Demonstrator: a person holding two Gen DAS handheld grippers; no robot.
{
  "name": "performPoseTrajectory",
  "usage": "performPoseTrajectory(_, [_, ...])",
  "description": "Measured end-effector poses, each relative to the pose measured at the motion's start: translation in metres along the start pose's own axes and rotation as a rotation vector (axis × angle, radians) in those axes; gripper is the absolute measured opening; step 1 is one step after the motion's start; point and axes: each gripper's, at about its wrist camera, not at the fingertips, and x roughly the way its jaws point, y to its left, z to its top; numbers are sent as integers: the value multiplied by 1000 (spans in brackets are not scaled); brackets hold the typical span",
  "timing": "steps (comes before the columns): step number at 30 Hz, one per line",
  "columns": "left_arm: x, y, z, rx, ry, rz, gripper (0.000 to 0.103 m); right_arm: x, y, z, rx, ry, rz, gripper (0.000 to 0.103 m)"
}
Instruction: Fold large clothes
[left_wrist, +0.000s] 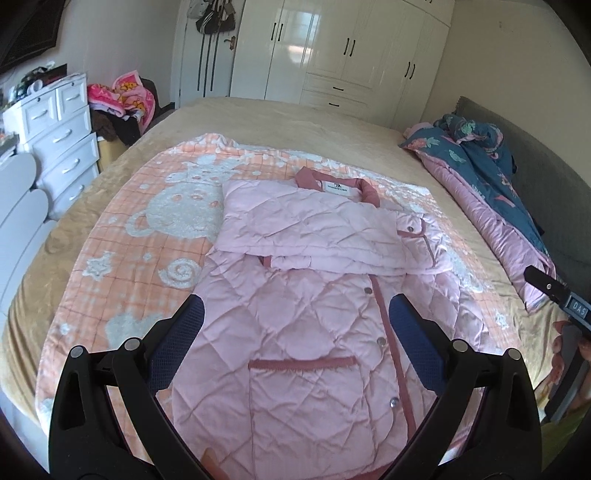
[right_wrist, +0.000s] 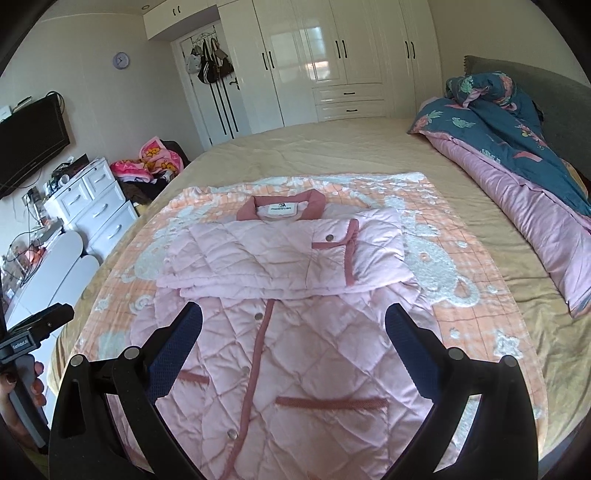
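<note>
A pink quilted jacket (left_wrist: 295, 332) (right_wrist: 280, 332) with darker pink trim lies flat on an orange patterned blanket (left_wrist: 147, 221) (right_wrist: 461, 295) on the bed. Both sleeves are folded across its chest, collar at the far end. My left gripper (left_wrist: 295, 321) hovers open above the jacket's lower half, nothing between its blue-padded fingers. My right gripper (right_wrist: 293, 325) is also open over the lower front, empty. Each gripper's body shows at the other view's edge, held by a hand: the right gripper's body (left_wrist: 561, 295) and the left gripper's body (right_wrist: 33, 328).
A blue and pink duvet (left_wrist: 491, 192) (right_wrist: 517, 155) is bunched along the bed's right side by the grey headboard (right_wrist: 535, 77). A white drawer chest (left_wrist: 62, 136) (right_wrist: 96, 206) and a clothes pile (left_wrist: 122, 99) stand left. White wardrobes (right_wrist: 332, 59) fill the far wall.
</note>
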Motion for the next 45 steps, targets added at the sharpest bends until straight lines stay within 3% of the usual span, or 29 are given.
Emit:
performPoseTrajectory(21, [-40, 0, -50, -5, 41, 70, 94, -60, -28, -37, 9, 8, -5, 99])
performPoseTrajectory(45, [8, 52, -126, -47, 148, 152, 94, -9, -119, -140, 72, 188, -81, 99])
